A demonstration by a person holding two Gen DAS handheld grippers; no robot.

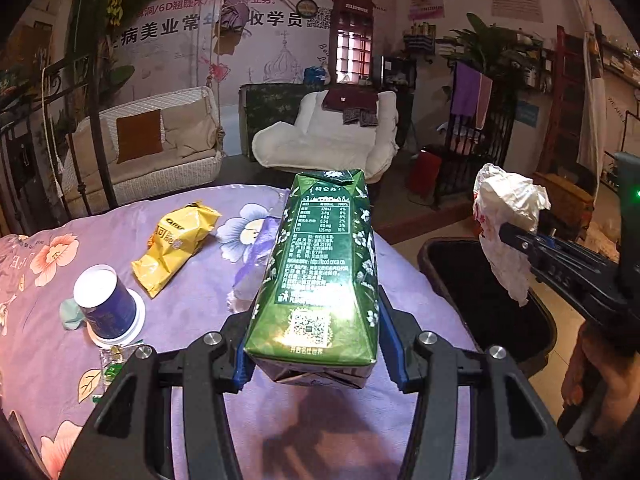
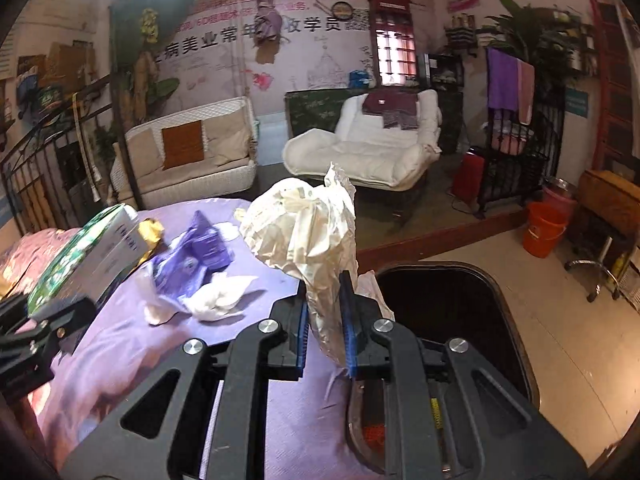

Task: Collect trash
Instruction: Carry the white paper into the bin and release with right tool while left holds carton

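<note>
My left gripper (image 1: 316, 312) is shut on a green milk carton (image 1: 320, 264) and holds it above the purple floral bedspread (image 1: 192, 304). My right gripper (image 2: 325, 308) is shut on a crumpled white paper wrapper (image 2: 308, 228), held beside the open black trash bin (image 2: 452, 308). In the left wrist view the wrapper (image 1: 508, 216) hangs over the bin (image 1: 484, 300). In the right wrist view the carton (image 2: 88, 252) is at the left. A yellow snack bag (image 1: 176, 244) and an upturned blue paper cup (image 1: 106, 304) lie on the bed. A purple wrapper (image 2: 196, 252) and white tissues (image 2: 216, 296) lie there too.
A white cushioned chair (image 1: 332, 136) and a wicker sofa (image 1: 160, 148) stand behind the bed. An orange bucket (image 2: 544, 232) and a stool (image 2: 600, 268) stand on the tiled floor at the right. A small green packet (image 1: 112, 368) lies near the cup.
</note>
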